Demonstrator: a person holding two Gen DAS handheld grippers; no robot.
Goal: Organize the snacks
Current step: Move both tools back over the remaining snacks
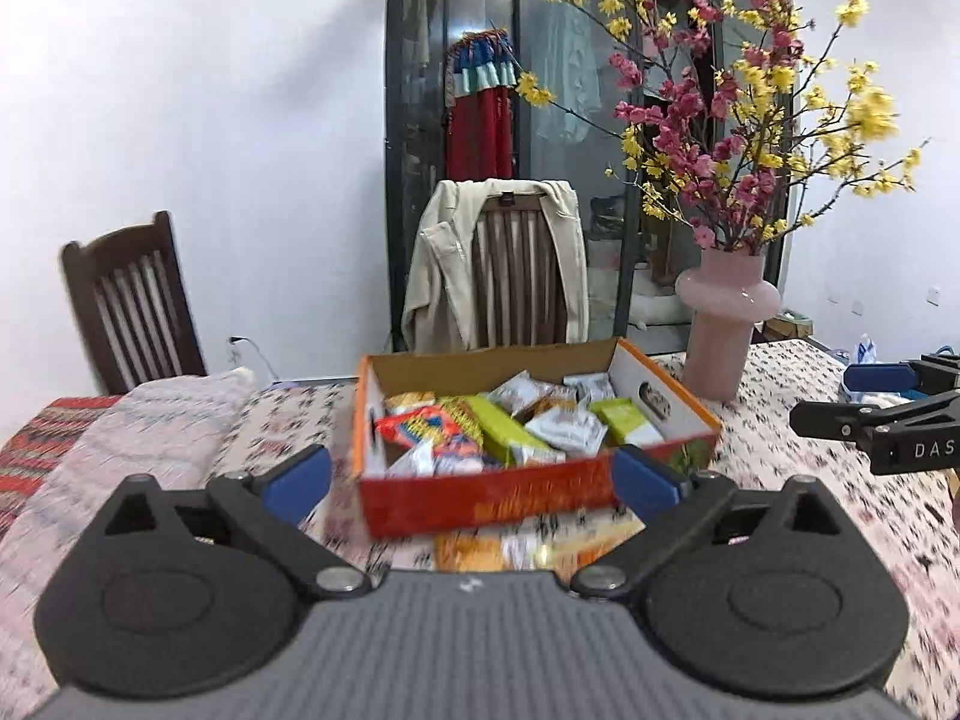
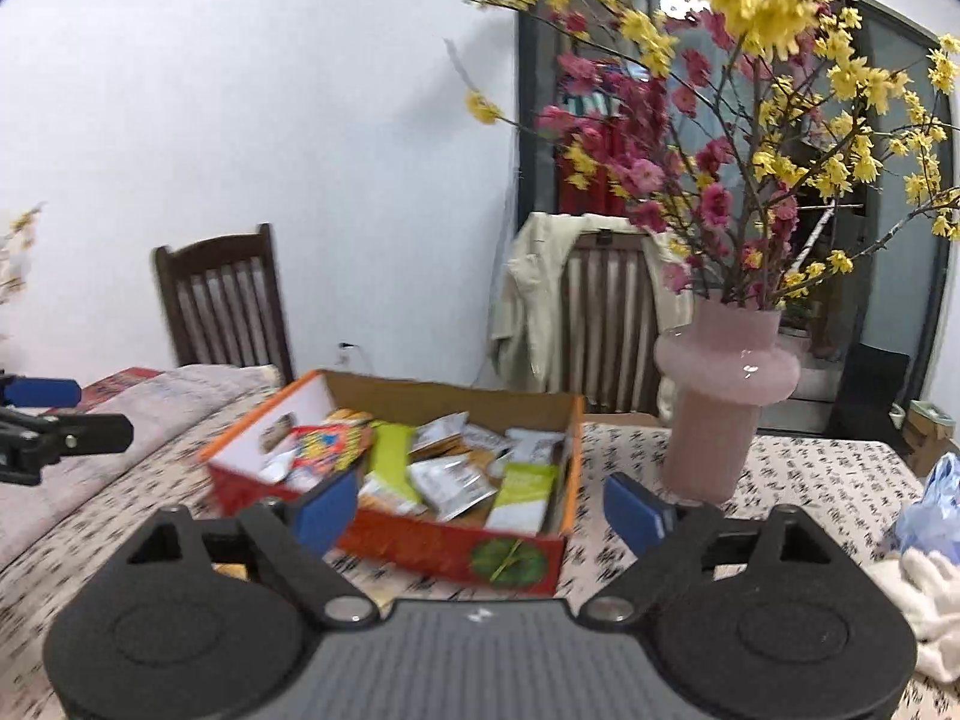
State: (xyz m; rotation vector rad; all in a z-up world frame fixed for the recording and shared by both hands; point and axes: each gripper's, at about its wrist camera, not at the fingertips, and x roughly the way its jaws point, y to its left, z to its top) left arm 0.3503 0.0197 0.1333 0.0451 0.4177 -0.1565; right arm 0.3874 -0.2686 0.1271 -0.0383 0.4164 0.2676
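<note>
While the snack box (image 1: 528,480) sits mid-surface with both grippers apart from it, seems close to finished. Left gripper (image 1: 474,480) spread wide, nothing between the blue pads, box framed in the gap but untouched. Right gripper (image 2: 480,510) likewise wide and empty, pointed at the same box from its other side. Each visible in the other's view, at the frame edge.

Inside the box: a loose heap of wrapped snacks (image 1: 510,426), green, white and red-orange packets, filling it below the rim, piled rather than lined up. Judged from that, gathering mostly done. Still out: at least one orange-yellow packet (image 1: 516,549) lying flat on the surface just in front of the box's near wall, blurred, count uncertain. Likely left to do: picking that up, dropping it in, perhaps squaring the box.

Surface covered with a pale cloth (image 2: 810,480) printed with dark marks. Pink vase (image 1: 723,324) of yellow and pink blossom branches near the far edge, just beside the box's right far corner. Folded pale blanket (image 1: 138,438) along the left edge. Bluish plastic bag (image 2: 930,510) and something white and soft toward the right edge.

Beyond the far edge: two dark wooden chairs, one draped with a beige jacket (image 1: 444,258), a white wall, a dark glass-fronted cabinet (image 1: 456,90).
</note>
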